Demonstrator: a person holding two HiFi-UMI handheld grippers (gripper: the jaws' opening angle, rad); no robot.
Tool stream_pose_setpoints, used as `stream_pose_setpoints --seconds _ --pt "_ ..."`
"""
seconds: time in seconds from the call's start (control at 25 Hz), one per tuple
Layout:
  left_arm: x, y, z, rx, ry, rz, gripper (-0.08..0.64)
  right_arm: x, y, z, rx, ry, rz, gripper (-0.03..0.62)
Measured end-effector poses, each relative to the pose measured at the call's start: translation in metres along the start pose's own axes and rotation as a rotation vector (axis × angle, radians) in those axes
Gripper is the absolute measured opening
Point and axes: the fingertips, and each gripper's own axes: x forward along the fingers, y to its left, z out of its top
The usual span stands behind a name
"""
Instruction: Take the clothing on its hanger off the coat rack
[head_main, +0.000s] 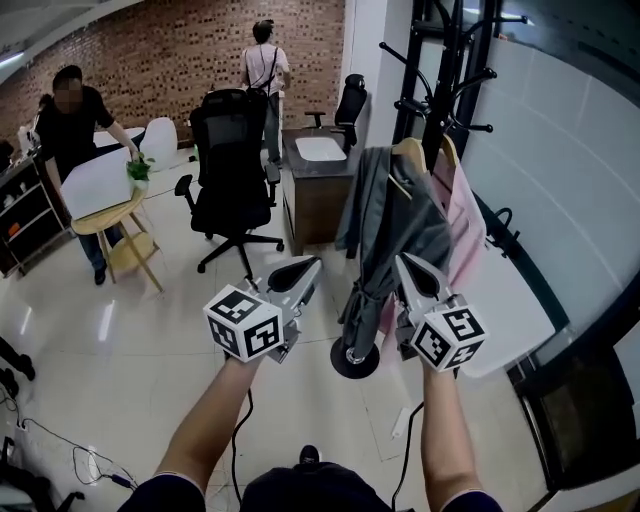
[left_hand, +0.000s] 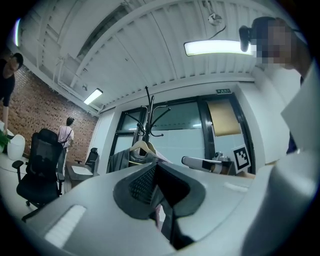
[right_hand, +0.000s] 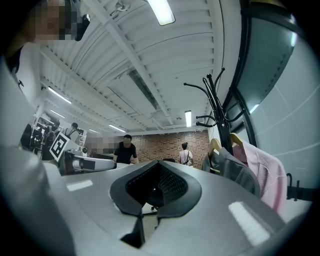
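Left gripper and right gripper are hovering closed, empty; the limp grey jacket (likely light) is best gripped by its stiff wooden hanger.

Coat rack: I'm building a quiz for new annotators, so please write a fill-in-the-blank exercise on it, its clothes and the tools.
1. The coat rack is coloured ____.
2. Next to the grey garment hangs a second garment, coloured ____.
3. The hangers are made of ____.
4. The left tool and right tool both have jaws that are ____, gripping nothing.
Missing words: black; pink; wood; shut.
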Motion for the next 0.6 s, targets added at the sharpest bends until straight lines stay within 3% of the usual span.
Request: stream_pose_setpoints --seconds 0.28,0.6 --pt "0.040 0.044 -0.004 -0.002 0.023 -0.012 0.012 0.051 -0.038 -0.006 -0.017 0.017 -0.023 0.002" --pt "0.086 0.096 -0.009 -0.024 0.027 -0.102 0.012 0.093 -0.074 -0.014 -0.056 0.057 -0.124 0.002"
